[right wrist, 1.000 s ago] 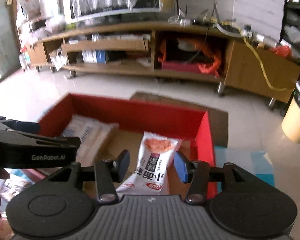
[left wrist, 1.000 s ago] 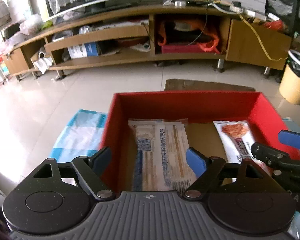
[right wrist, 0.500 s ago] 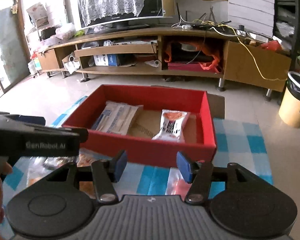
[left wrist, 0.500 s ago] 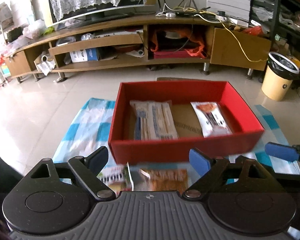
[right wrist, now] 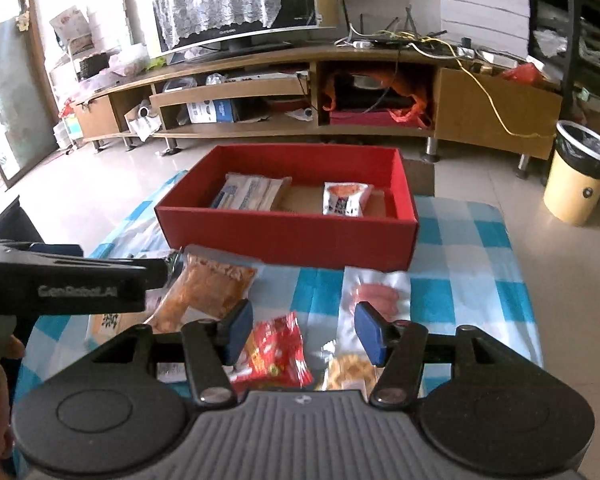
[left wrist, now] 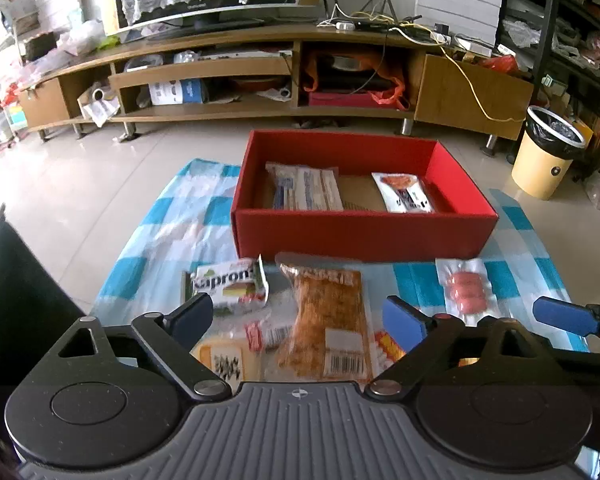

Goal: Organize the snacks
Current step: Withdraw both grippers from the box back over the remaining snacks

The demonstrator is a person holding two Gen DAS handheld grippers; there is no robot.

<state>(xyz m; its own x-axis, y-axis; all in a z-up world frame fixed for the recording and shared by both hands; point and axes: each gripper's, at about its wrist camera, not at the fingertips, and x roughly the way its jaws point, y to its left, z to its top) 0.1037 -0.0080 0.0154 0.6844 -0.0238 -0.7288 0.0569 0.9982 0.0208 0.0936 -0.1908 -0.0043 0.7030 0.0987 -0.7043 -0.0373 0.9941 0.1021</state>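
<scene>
A white-and-green printed wafer packet (left wrist: 231, 288) is lying at about 10 o'clock from the left gripper (left wrist: 299, 322), whose blue-padded tongs are standing wide apart with nothing between them. Just right of it, a long clear pouch of orange-brown crispy snack (left wrist: 327, 322) is stretching from 6 toward 12 o'clock (its barcode end nearest the camera). Both are resting on the blue-and-white checked plastic cloth (left wrist: 172, 236). Behind them, at 12 o'clock, the red rectangular cardboard box (left wrist: 360, 232) is holding a pale flat biscuit pack (left wrist: 306, 192) on its left and a white sachet with an orange picture (left wrist: 404, 192) on its right, well apart. At 2 o'clock a clear vacuum pack of pink sausages (left wrist: 466, 290) is lying just in front of the box. The right gripper (right wrist: 304, 332) is hovering with its tongs wide too, over a crinkled red foil packet (right wrist: 278, 350).
</scene>
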